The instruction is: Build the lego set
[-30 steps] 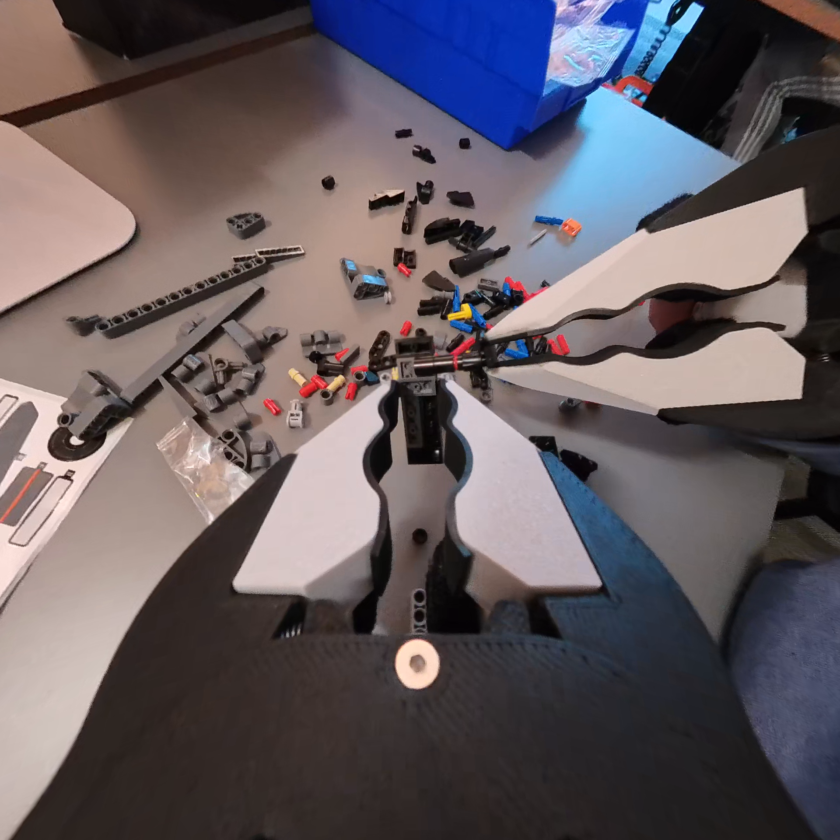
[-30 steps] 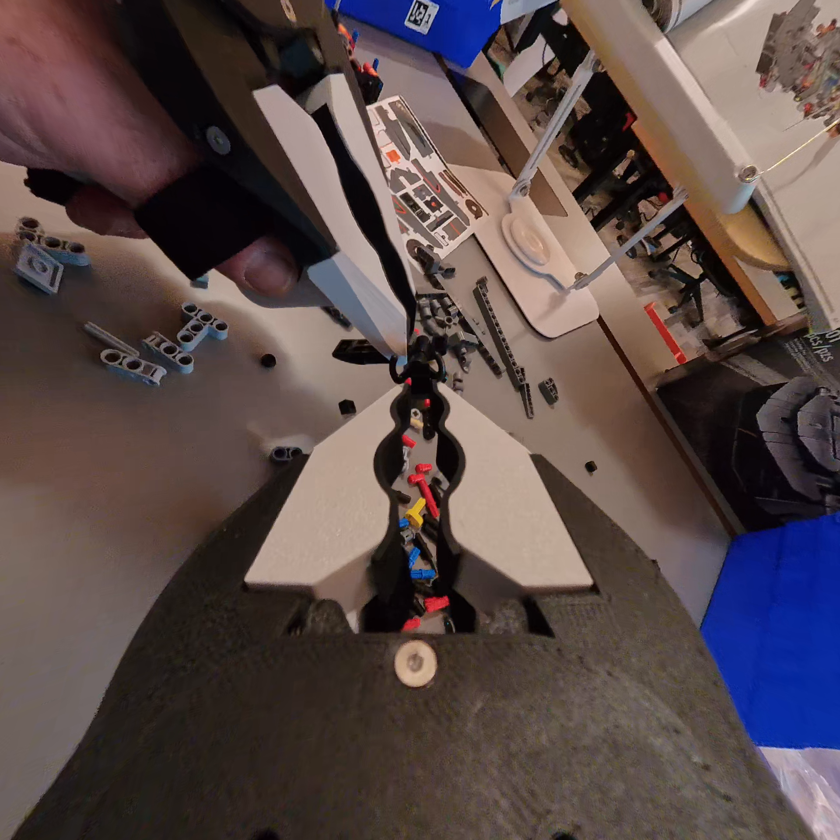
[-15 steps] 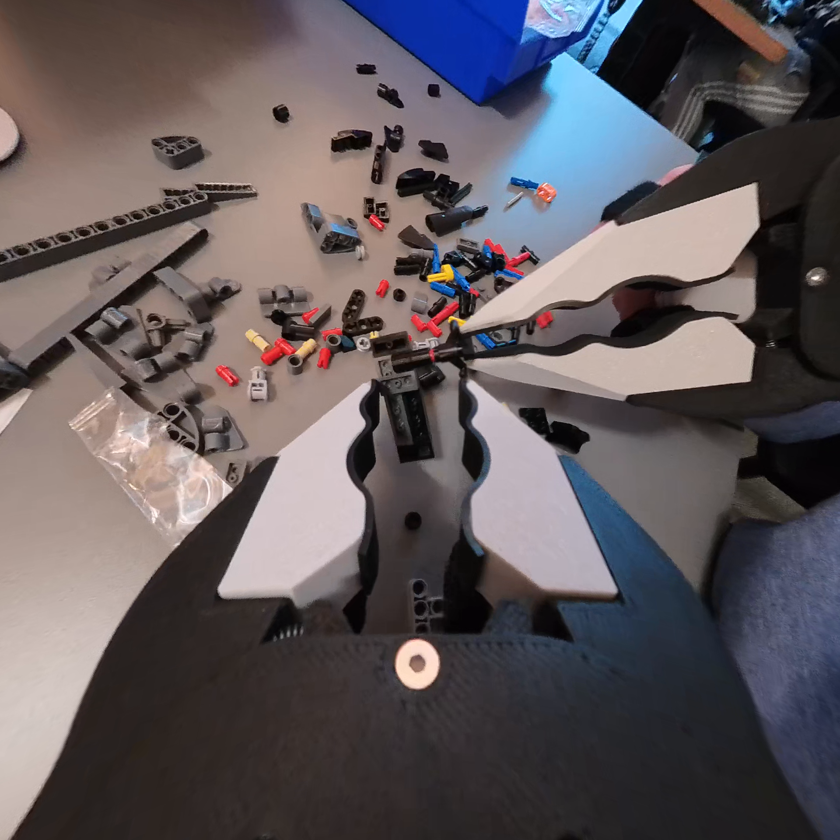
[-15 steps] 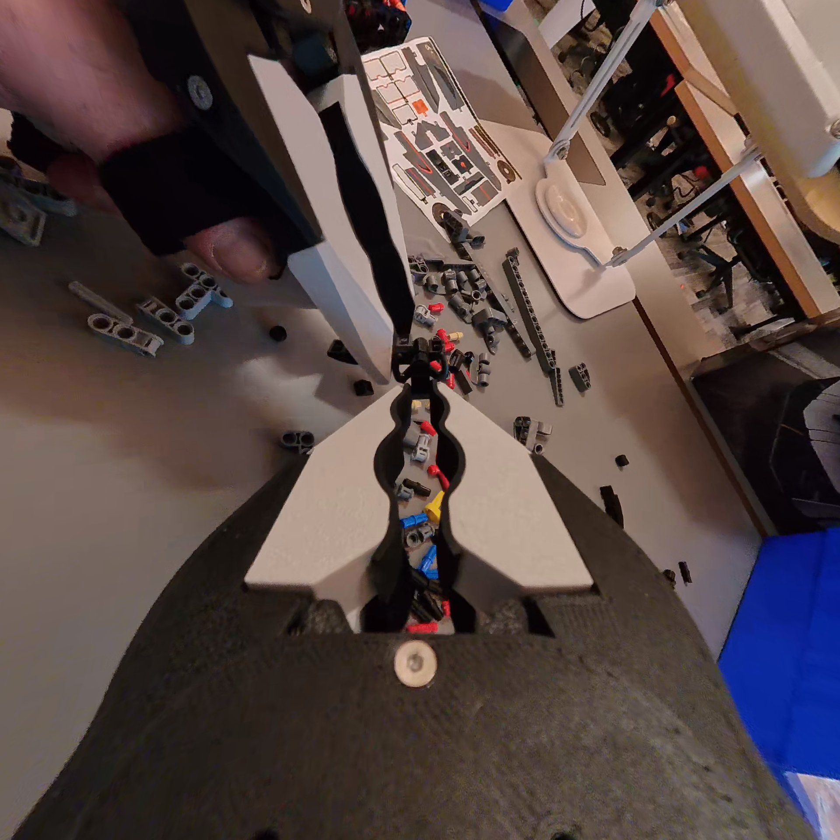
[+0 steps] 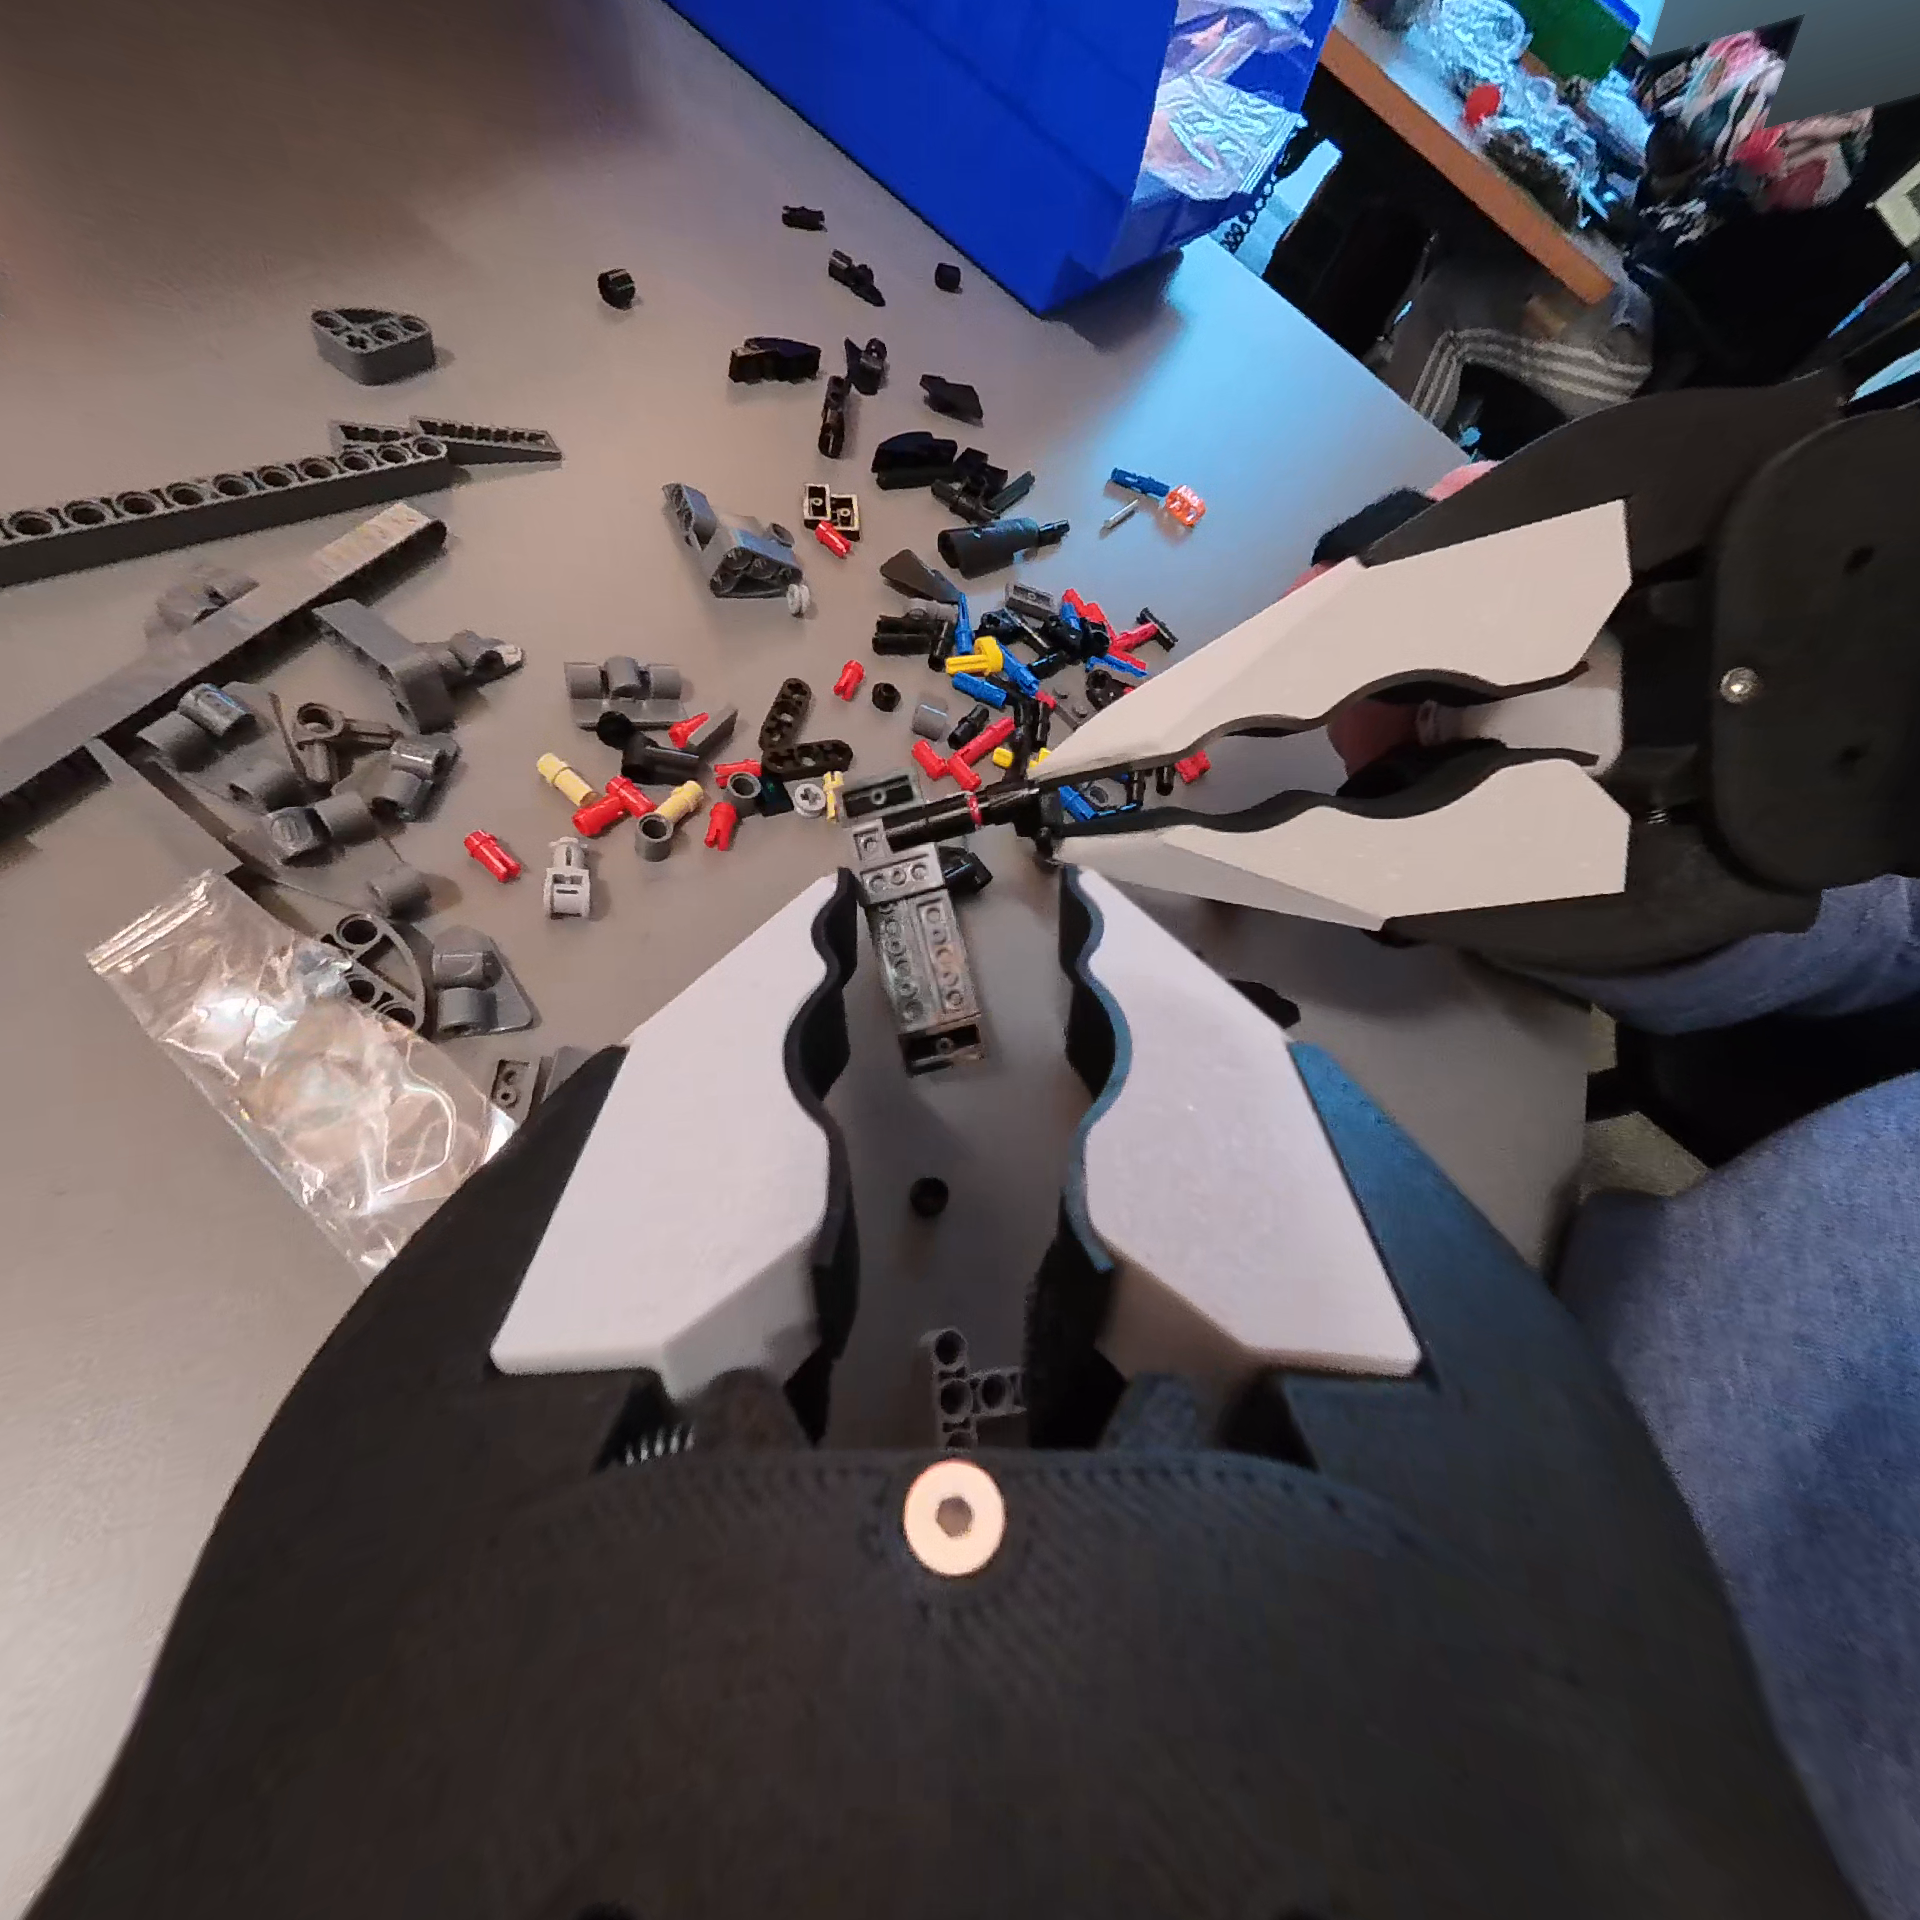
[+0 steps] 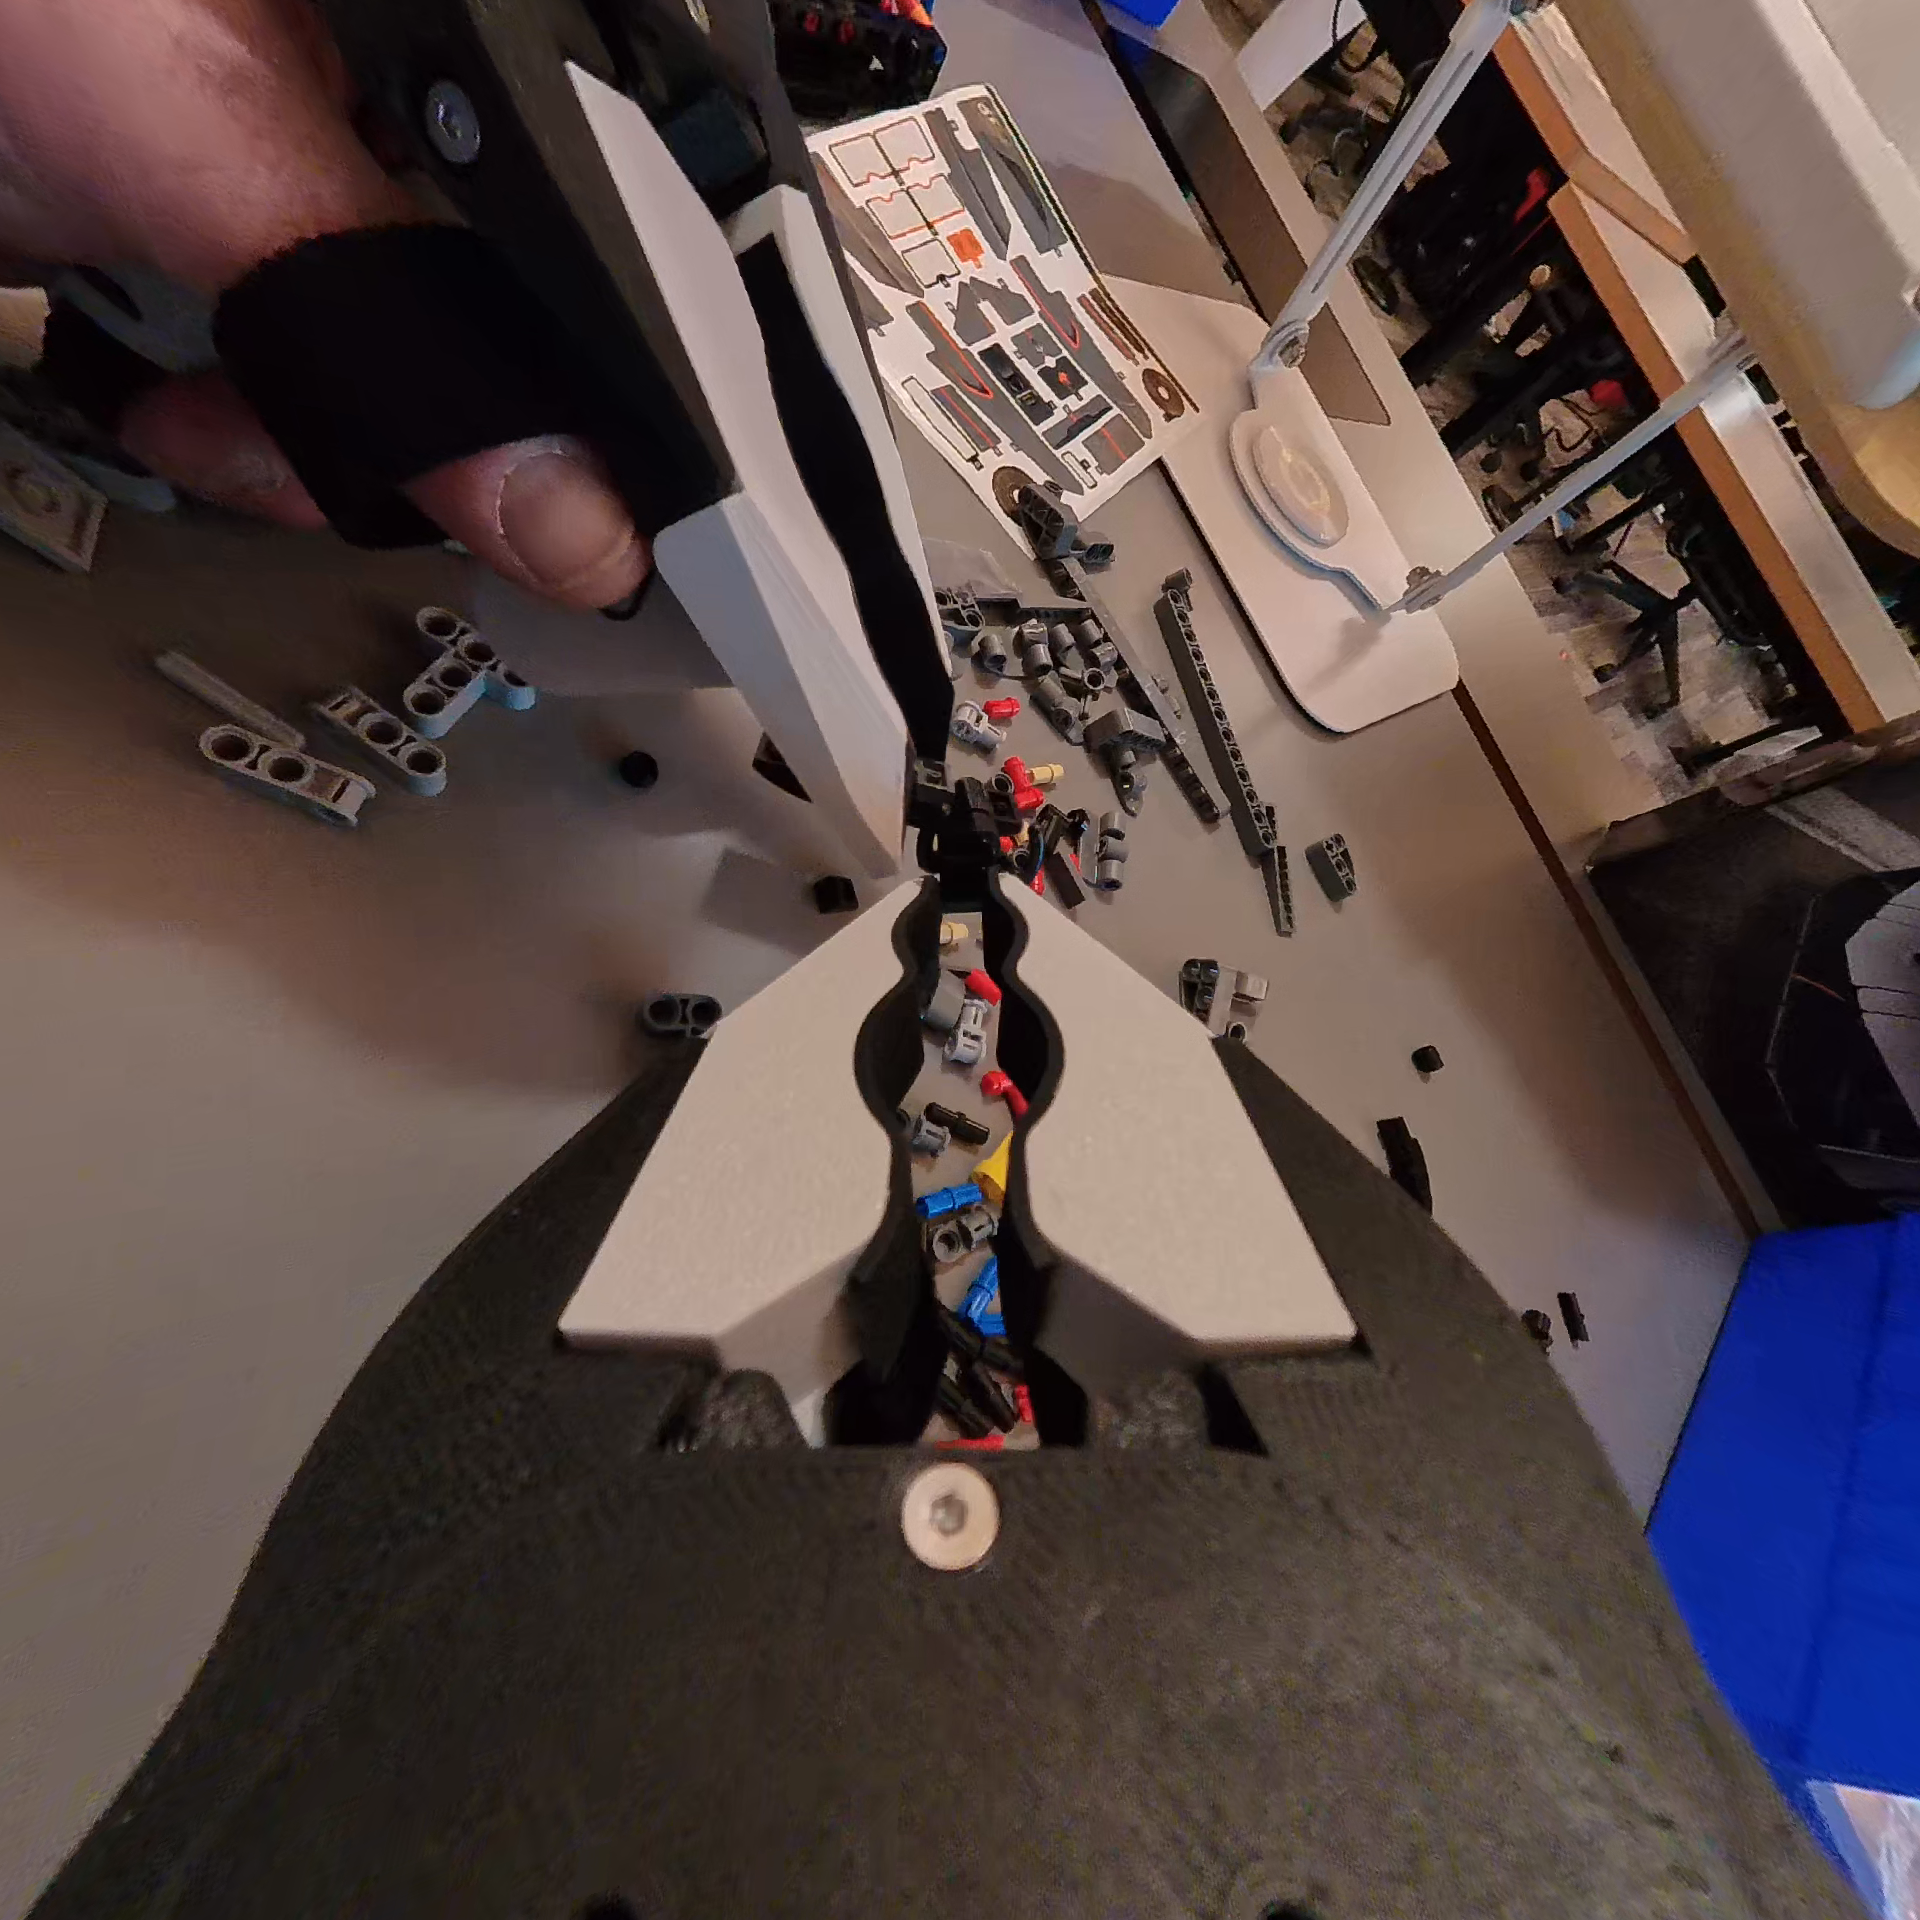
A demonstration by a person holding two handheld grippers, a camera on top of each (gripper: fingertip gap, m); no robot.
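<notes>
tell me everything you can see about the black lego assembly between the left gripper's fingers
The black lego assembly looks like glossy plastic: a long studded brick stack with a smaller grey-topped block at its far end. It lies between the left gripper's fingers, which stand apart from it, so the gripper seems open. A thin black rod with a red band sticks sideways from the far block, and the right gripper is shut on the rod's other end. Whether the assembly rests on the grey table is unclear.

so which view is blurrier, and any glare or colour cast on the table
Left wrist view: sharp on the loose pieces, bluish glare on the table near the blue bin, wide-angle bending at the edges. Right wrist view: warmer cast, the hand soft, the gripper body's lower edge smeared.
</notes>
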